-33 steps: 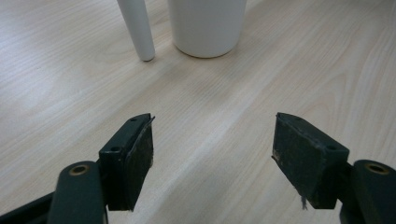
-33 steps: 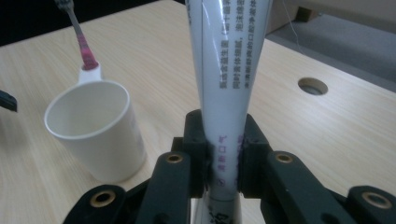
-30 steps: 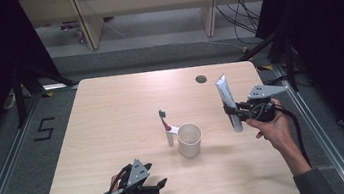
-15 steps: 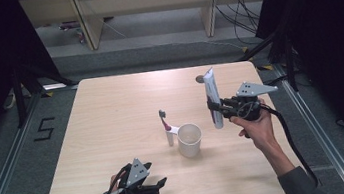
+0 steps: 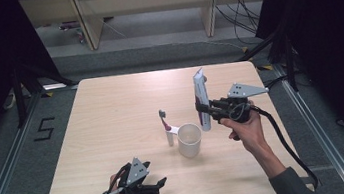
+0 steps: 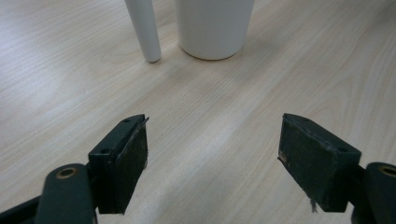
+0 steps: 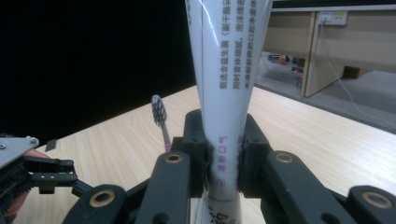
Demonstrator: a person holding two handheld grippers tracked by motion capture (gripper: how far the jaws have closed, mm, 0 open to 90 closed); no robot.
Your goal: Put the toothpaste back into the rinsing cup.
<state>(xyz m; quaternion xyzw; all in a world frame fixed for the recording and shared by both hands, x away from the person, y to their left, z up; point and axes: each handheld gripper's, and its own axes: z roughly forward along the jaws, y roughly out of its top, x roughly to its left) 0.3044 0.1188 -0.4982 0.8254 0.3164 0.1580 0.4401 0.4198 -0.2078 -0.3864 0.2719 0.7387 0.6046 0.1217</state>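
Toothpaste tube [image 5: 202,100] upright, crimped end up, clamped in right gripper [image 5: 204,109].

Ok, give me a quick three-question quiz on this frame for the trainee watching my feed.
1. True or false: the right gripper is shut on the toothpaste tube.
2. Multiple choice: what stands just left of the white cup in the high view? A) a spoon B) a toothbrush C) a marker
3. Fill in: the left gripper, near the table's front edge, has its fingers ____ with nothing between them.

Key
1. True: the tube is clamped upright between the fingers, beside the cup, not in it.
2. B: bristles at the top, on a white base.
3. Open.
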